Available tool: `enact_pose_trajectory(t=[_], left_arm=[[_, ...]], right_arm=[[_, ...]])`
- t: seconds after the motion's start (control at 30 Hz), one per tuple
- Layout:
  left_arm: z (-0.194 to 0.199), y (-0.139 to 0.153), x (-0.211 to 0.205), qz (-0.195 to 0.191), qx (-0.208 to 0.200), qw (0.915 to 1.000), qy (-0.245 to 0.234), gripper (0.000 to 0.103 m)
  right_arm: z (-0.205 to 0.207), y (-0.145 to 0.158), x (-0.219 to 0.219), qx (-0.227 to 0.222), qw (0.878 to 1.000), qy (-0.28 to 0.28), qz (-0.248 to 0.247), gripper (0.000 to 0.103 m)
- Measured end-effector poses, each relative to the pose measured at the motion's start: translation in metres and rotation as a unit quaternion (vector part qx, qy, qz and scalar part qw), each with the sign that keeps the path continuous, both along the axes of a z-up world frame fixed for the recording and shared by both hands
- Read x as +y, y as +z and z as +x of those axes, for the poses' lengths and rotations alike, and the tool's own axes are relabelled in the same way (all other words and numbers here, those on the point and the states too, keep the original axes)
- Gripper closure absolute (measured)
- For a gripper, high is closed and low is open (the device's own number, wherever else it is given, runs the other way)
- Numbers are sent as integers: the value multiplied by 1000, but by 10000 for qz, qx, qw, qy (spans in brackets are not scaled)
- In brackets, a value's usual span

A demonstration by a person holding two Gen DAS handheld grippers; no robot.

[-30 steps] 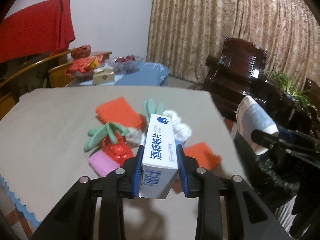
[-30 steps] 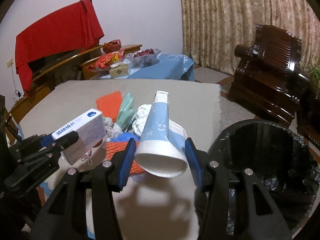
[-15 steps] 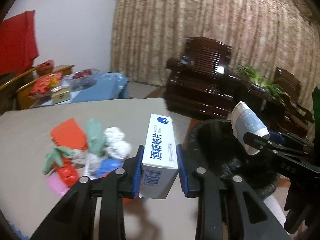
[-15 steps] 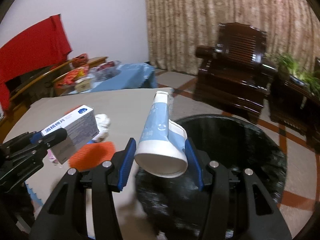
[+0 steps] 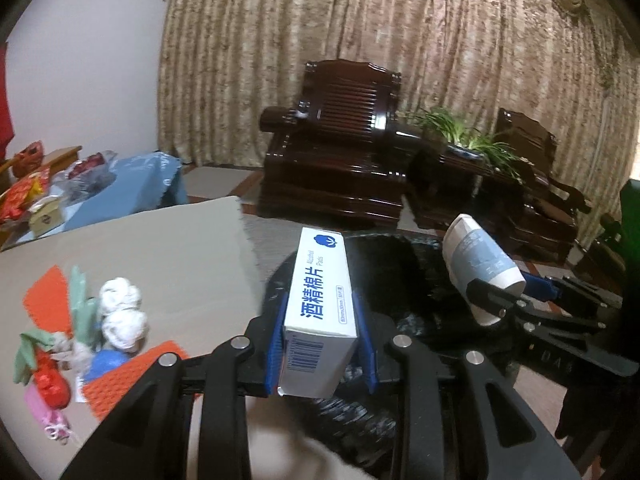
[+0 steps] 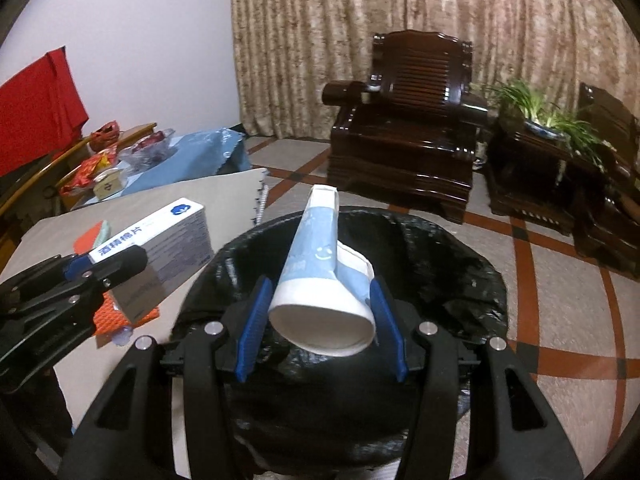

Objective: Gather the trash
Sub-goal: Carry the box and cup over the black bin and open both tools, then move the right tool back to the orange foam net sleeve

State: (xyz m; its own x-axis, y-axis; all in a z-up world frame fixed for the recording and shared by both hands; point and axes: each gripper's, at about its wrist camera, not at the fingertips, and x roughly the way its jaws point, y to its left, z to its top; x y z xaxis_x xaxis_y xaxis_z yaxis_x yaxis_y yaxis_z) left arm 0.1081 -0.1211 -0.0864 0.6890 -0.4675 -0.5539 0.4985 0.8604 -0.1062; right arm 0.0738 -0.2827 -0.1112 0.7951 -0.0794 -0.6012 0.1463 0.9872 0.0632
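Left fingers (image 5: pixel 276 344) clamping alcohol-pad box (image 5: pixel 320 300), right fingers (image 6: pixel 254 324) clamping paper cup (image 6: pixel 320 280)

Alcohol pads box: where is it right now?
The alcohol pads box is clamped in the left gripper, held over the near-left rim of the black-lined trash bin, left of the paper cup in the right gripper.

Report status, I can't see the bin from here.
Left gripper shut on box. Right gripper shut on cup. Both over bin. Nothing blocking.
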Motion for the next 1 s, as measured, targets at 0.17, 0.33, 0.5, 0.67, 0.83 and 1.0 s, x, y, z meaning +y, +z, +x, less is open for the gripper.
enact_pose_trajectory(t=[0.17, 0.33, 0.5, 0.67, 0.83, 1.0], left_arm=[[6, -5, -18, -31, 100, 9998, -151, 71], [13, -14, -35, -6, 312, 9988, -381, 70], [19, -20, -34, -64, 463, 9981, -408, 49], [18, -19, -16, 1, 359, 9992, -201, 32], [12, -10, 8, 155, 71, 9998, 137, 10], [10, -7, 37, 185, 102, 9986, 476, 6]], right_arm=[[-4, -5, -15, 20, 9998, -202, -9, 53], [-5, -12, -26, 141, 9995, -289, 13, 53], [-9, -13, -33, 119, 9988, -481, -23, 33], [-15, -8, -34, -29, 9983, -583, -76, 10], [-15, -3, -31, -100, 9985, -544, 38, 5], [-10, 5, -15, -174, 9989, -420, 79, 5]])
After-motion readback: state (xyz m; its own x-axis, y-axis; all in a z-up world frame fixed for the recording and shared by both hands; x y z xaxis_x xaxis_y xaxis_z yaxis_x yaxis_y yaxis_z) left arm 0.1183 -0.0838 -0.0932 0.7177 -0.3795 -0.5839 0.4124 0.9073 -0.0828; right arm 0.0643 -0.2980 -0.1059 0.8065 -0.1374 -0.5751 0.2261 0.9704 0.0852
